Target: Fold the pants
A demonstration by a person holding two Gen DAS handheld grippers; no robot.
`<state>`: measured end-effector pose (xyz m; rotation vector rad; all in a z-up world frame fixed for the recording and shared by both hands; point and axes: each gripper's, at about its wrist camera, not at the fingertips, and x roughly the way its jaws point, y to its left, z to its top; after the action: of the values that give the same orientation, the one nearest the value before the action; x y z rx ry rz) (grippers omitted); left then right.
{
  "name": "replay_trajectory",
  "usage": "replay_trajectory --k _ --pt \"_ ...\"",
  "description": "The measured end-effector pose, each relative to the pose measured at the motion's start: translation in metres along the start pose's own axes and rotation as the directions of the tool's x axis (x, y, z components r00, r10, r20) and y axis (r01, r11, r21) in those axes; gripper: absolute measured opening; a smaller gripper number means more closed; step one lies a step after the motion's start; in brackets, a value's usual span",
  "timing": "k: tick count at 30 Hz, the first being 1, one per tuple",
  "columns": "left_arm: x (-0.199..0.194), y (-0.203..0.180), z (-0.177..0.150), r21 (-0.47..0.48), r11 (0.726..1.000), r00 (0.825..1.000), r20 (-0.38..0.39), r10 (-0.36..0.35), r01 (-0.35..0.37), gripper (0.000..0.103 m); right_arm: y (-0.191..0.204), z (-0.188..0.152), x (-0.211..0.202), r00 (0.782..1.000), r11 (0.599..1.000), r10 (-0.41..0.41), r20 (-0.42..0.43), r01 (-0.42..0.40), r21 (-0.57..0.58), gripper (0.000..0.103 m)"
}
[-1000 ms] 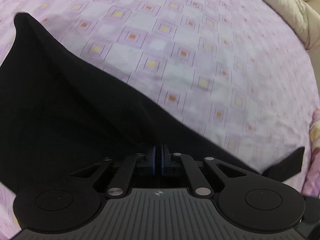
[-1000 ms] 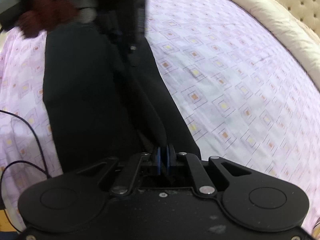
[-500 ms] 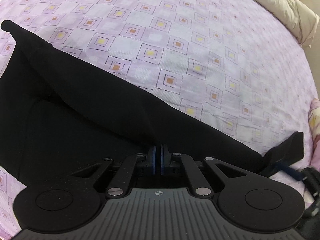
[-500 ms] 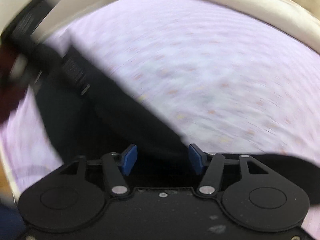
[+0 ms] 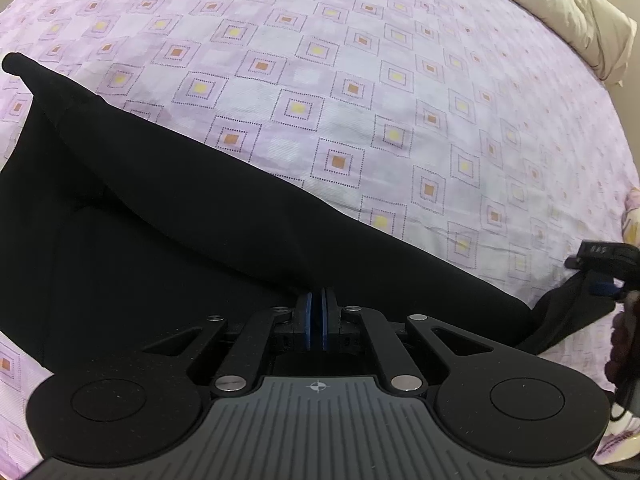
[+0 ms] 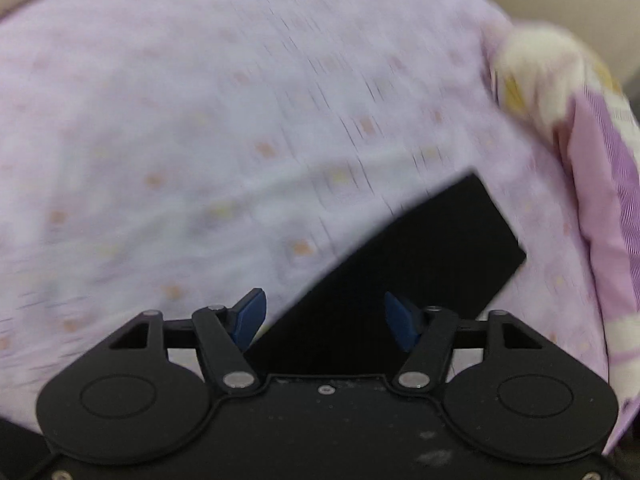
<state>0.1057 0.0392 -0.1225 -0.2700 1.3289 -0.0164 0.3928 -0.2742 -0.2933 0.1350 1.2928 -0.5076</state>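
Observation:
Black pants lie spread over the lilac bed sheet, one long edge running diagonally to the right. My left gripper points down, its blue pads shut on a fold of the pants' fabric at that edge. At the far right of the left wrist view a blue pad of the right gripper shows by the leg end. In the blurred right wrist view, the right gripper hovers over the squared-off leg end. Its jaws are apart and closing, with black cloth beneath and between them, the pads not touching it.
A cream quilt is bunched at the bed's far right corner. A pink striped pillow or cover lies just right of the leg end. Patterned sheet stretches beyond the pants.
The right gripper let go of the pants, opened, and swung and rolled over to the leg end. The left gripper stayed shut on the fabric, and the lifted edge sank flatter.

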Motion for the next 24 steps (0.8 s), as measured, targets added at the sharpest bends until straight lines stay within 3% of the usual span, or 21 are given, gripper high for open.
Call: replay_trajectory --k 1,4,8,11,14,17,21,23,24 --pt "-0.002 0.0 0.0 0.004 1.0 1.0 0.006 0.0 0.0 0.005 -0.004 0.001 0.006 0.999 1.0 0.02 -0.031 -0.02 0.013 0.004" --pt "-0.01 -0.002 -0.001 0.026 1.0 0.999 0.035 0.003 -0.004 0.005 -0.023 -0.005 -0.003 0.995 0.995 0.094 -0.031 -0.092 0.045 0.003" --pt "-0.037 -0.01 -0.008 0.089 0.996 0.994 0.107 0.005 -0.015 0.005 -0.066 -0.032 -0.058 0.985 0.991 0.122 0.123 -0.127 0.037 0.003" --pt "-0.057 -0.018 -0.022 0.142 0.99 0.989 0.147 -0.003 -0.018 0.005 -0.1 -0.071 -0.092 0.975 0.989 0.127 0.184 -0.139 0.054 0.003" --pt "-0.064 -0.02 -0.044 0.176 0.984 0.99 0.144 0.007 -0.032 0.005 -0.125 -0.123 -0.101 0.982 0.988 0.111 0.152 -0.125 0.087 0.003" --pt "-0.049 -0.015 -0.065 0.195 0.979 0.996 0.084 0.042 -0.058 0.005 -0.134 -0.162 -0.078 0.992 0.987 0.114 0.052 -0.119 0.111 0.003" --pt "-0.019 -0.008 -0.084 0.211 0.973 0.995 -0.013 0.101 -0.096 0.004 -0.138 -0.192 -0.053 0.989 0.985 0.147 -0.036 -0.142 0.098 0.006" --pt "-0.008 -0.003 -0.088 0.212 0.971 0.992 -0.042 0.122 -0.111 0.004 -0.14 -0.197 -0.053 0.99 0.989 0.135 -0.037 -0.132 0.072 0.019" --pt "-0.004 -0.001 -0.089 0.21 0.971 0.99 -0.057 0.131 -0.117 0.004 -0.143 -0.198 -0.055 0.991 0.99 0.128 -0.035 -0.125 0.065 0.038"
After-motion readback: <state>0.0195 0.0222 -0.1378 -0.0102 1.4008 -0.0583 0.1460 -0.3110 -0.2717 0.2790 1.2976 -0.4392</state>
